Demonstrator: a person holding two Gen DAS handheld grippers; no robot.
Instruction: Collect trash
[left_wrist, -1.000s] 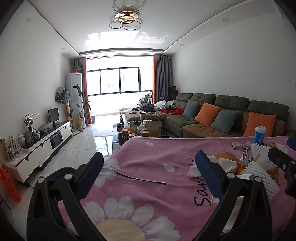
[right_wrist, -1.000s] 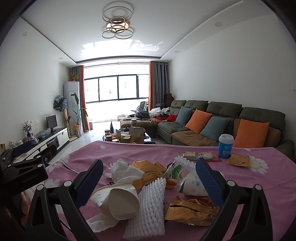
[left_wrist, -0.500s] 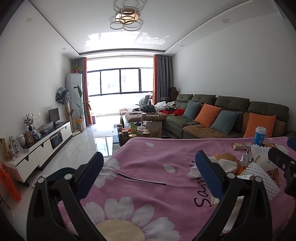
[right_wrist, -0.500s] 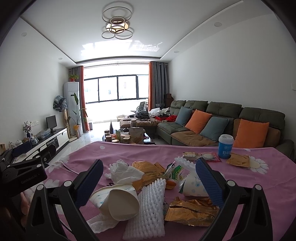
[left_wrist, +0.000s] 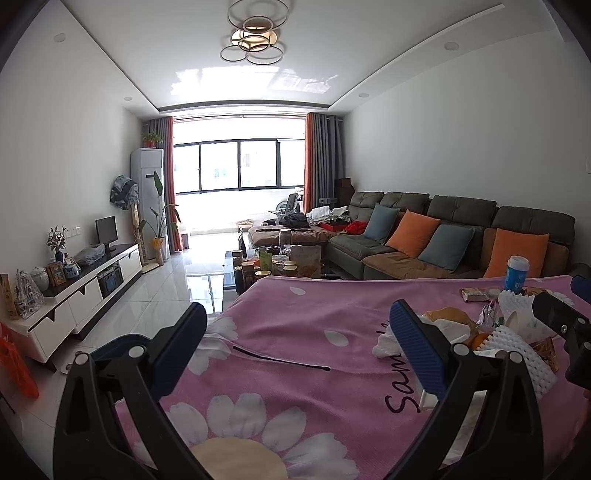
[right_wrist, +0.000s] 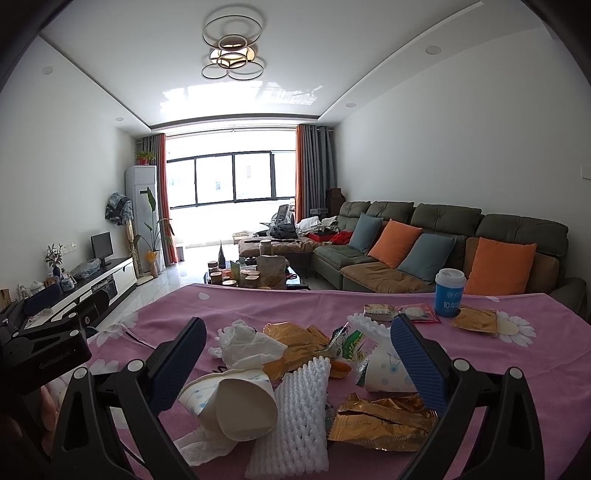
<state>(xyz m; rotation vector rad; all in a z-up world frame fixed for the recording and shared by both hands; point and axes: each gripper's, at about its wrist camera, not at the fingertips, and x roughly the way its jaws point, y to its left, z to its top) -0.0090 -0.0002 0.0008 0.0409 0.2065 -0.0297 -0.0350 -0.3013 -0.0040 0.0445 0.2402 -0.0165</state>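
White crumpled paper cup (right_wrist: 236, 402) lies on the pink table (right_wrist: 517, 373), mouth toward the nearer, gaping, empty right tongs (right_wrist: 295, 354); left tongs (left_wrist: 295, 332), equally open, hover leftward.

Your table wears a matt pink cloth (right_wrist: 295, 306) with a fine woven grain, and on it lie a soft crumpled tissue (right_wrist: 245, 343), smooth paper cups (right_wrist: 236, 402), a knobbly white foam net (right_wrist: 295, 413) and crinkled, glossy gold foil wrappers (right_wrist: 380, 419). Your tongs (right_wrist: 295, 363) have matt black plastic arms and ribbed blue pads (right_wrist: 417, 358); far off, the tiled floor (left_wrist: 177, 288) shines glossy.
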